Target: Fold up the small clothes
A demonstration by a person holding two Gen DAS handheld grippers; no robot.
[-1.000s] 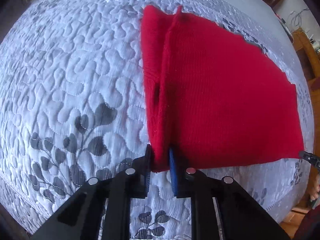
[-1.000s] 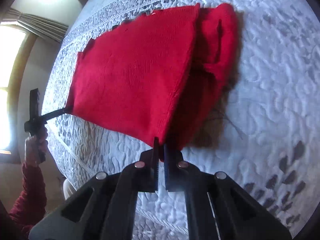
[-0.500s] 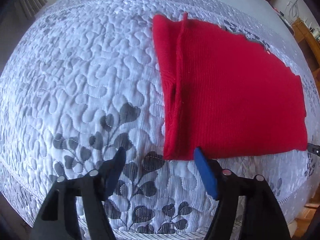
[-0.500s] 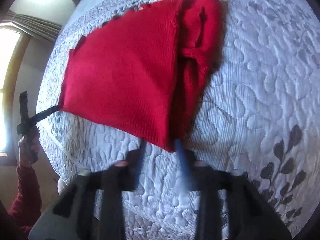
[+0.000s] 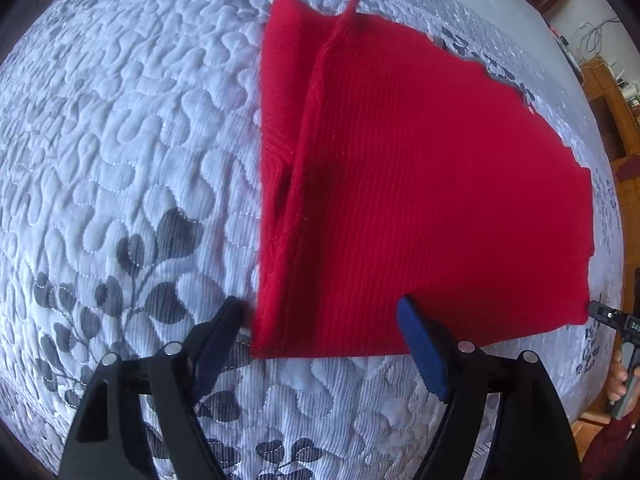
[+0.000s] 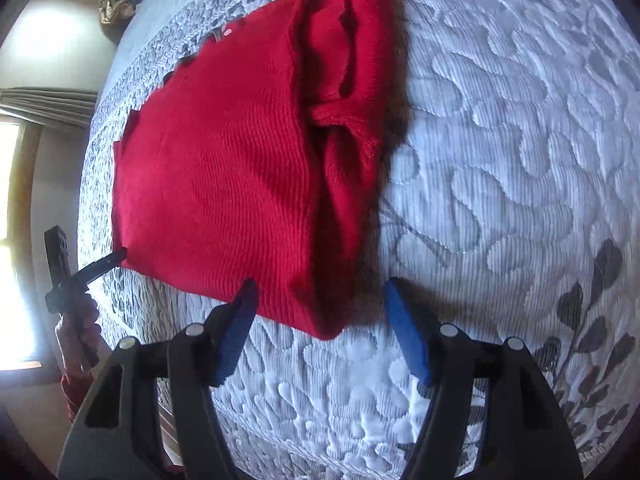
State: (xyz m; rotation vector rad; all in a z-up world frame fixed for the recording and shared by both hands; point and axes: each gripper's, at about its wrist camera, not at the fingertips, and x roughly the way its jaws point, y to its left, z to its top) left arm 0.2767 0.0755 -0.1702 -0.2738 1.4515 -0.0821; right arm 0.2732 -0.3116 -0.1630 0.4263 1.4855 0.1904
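Your red knit garment (image 5: 420,184) lies flat on the quilted bedspread (image 5: 120,140), near the bed's front edge, with one side already folded over so a strip of doubled layers runs along it. It looks soft, light and limp: expect it to drape and sag wherever you lift it, and the ribbed knit should grip the pads well rather than slip. Nothing fragile here, but loose layers can slide apart, so pinch through all the layers at a corner or along the hem nearest you.

Your left gripper (image 5: 320,322) is spread wide and holds nothing; its fingers straddle the garment's near corner on the folded side, the right fingertip over the hem, whether touching I cannot tell, the left fingertip just beside the cloth over the bedspread.

Your right gripper (image 6: 320,300) is likewise wide apart and empty, straddling the other near corner where the bunched folded layers end; its left finger overlaps the hem, its right finger sits over bare quilt.

For the next fold, I judge both near corners the best holds.
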